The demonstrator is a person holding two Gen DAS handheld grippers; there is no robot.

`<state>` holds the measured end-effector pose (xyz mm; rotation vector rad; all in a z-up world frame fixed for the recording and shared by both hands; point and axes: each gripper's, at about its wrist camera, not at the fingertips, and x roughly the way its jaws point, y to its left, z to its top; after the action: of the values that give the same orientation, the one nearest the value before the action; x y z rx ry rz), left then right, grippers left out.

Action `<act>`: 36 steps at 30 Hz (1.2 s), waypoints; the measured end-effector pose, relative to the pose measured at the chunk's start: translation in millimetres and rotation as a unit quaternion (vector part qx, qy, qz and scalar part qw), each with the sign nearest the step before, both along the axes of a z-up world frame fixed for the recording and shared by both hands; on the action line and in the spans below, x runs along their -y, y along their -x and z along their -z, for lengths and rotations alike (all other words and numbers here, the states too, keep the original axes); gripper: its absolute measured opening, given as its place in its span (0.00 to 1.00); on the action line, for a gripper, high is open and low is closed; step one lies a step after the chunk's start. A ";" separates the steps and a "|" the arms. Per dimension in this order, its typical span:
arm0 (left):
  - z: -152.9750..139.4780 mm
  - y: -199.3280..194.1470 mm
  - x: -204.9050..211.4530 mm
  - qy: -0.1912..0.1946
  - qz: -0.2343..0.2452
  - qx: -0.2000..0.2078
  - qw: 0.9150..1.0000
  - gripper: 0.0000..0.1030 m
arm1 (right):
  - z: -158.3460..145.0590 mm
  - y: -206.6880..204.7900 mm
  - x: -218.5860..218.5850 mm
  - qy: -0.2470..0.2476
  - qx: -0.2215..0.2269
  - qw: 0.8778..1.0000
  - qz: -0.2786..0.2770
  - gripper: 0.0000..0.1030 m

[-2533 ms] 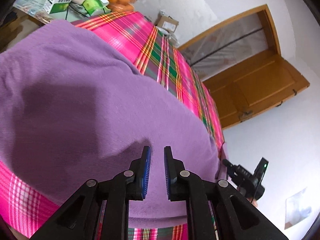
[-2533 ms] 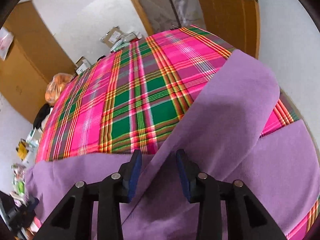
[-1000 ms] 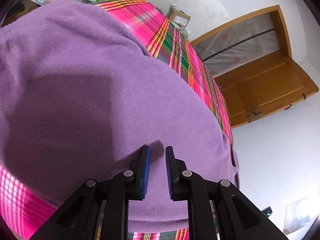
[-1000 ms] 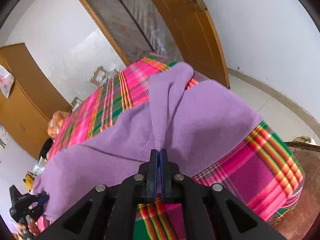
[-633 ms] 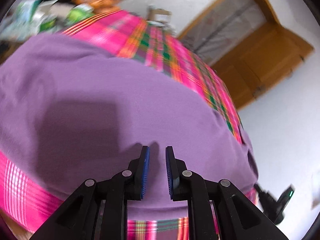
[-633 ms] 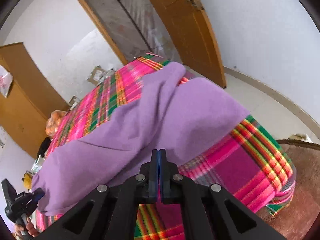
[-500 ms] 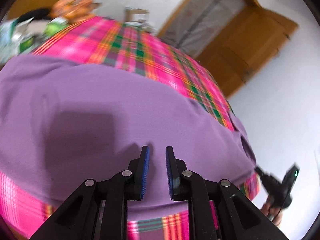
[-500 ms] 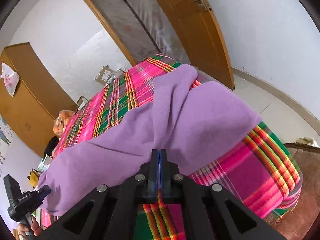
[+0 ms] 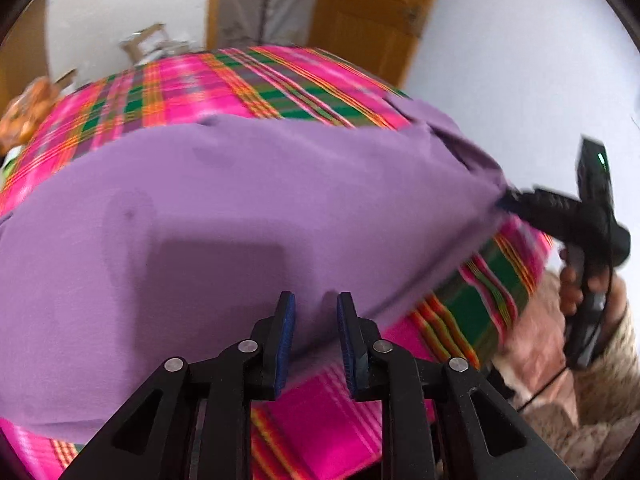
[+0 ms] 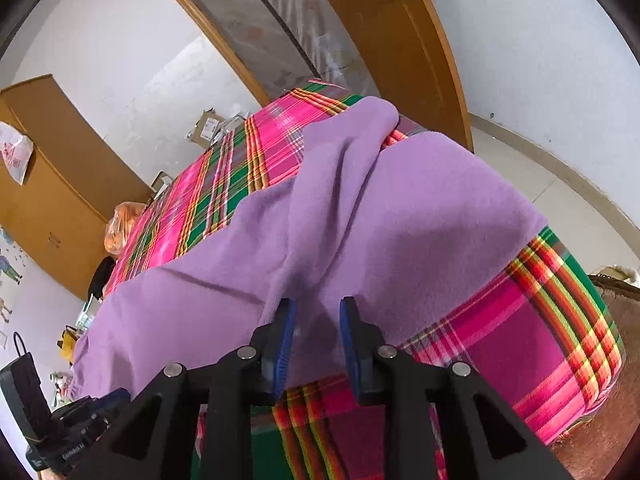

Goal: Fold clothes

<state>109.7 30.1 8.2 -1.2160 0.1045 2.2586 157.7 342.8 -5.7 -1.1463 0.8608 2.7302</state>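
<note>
A purple garment (image 9: 240,200) lies spread over the pink and green plaid bed cover (image 9: 200,92). My left gripper (image 9: 314,336) hovers open just above the garment's near edge, with nothing between its fingers. In the right wrist view one sleeve of the garment (image 10: 400,220) lies folded across the body, its ridge running down toward my right gripper (image 10: 316,336). That gripper is open, its blue pads apart over the cloth near the bed's front edge. The right gripper (image 9: 508,202) also shows in the left wrist view, at the garment's right corner. The left gripper (image 10: 116,396) appears at lower left.
A wooden door (image 10: 380,40) stands open behind the bed. A brown wardrobe (image 10: 60,184) is at left, an orange bag (image 10: 120,224) and cardboard boxes (image 10: 206,128) lie along the bed's far side. A person's hand (image 9: 572,280) in a fuzzy sleeve holds the right gripper.
The right gripper was shut on a fold of the purple garment and has opened, leaving the cloth on the bed. The left gripper stayed open while its view swung to the right.
</note>
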 end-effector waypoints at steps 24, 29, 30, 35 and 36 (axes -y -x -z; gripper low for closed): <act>1.6 -22.8 -24.5 0.107 0.027 -0.076 0.991 0.35 | -18.7 43.7 -28.8 -0.018 -0.002 1.000 0.015 0.39; 2.1 -19.0 -25.0 0.099 0.021 -0.075 0.992 0.36 | -39.9 41.2 -27.2 -0.061 -0.033 0.997 0.032 0.39; 2.5 -17.6 -25.6 0.096 0.019 -0.074 0.992 0.36 | -42.6 43.0 -27.1 -0.065 -0.035 0.997 0.030 0.39; 3.1 -12.4 -27.7 0.088 0.011 -0.073 0.993 0.36 | -51.9 50.5 -30.4 -0.068 -0.043 0.997 0.022 0.40; 3.1 -12.1 -28.1 0.088 0.011 -0.073 0.993 0.36 | -49.5 56.8 -28.1 -0.072 -0.034 0.997 0.007 0.40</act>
<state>121.7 58.2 5.1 -1.1295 0.3776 2.3574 100.9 370.9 43.7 -1.0217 0.6624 2.7815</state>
